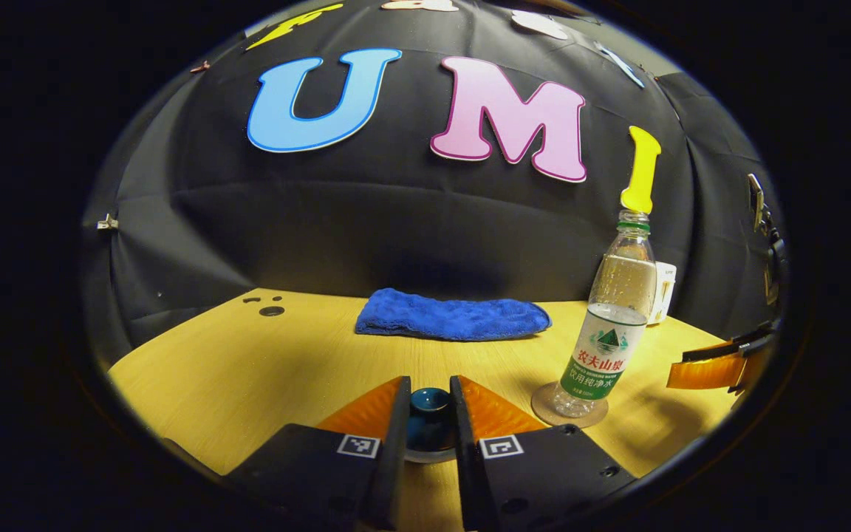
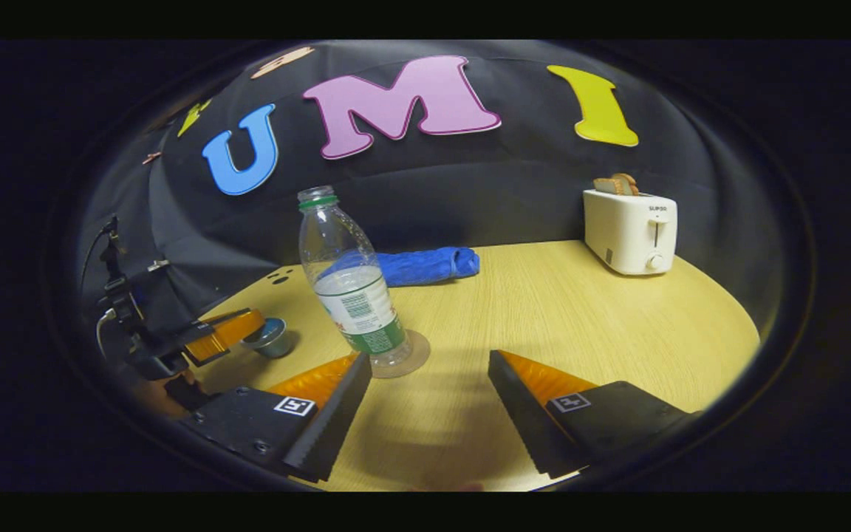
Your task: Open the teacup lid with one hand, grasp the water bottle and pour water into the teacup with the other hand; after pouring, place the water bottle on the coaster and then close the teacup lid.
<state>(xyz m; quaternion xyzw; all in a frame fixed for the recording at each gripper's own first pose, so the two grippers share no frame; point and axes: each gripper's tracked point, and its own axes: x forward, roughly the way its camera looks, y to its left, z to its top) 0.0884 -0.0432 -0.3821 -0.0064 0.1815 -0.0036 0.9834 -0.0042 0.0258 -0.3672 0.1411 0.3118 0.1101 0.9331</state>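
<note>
A clear ribbed plastic water bottle (image 2: 348, 292) with a green-and-white label and no cap stands upright on a round translucent coaster (image 2: 411, 355) on the pale wood-grain table (image 2: 580, 325). In the left gripper view, the left gripper (image 1: 429, 414) is closed narrowly around the glossy dark-blue teacup lid (image 1: 429, 403), both fingers against it. The right gripper (image 2: 429, 384) gapes wide, just short of the bottle. A plush blue towel (image 1: 451, 316) lies behind; a smooth white toaster (image 2: 631, 230) holds bread.
</note>
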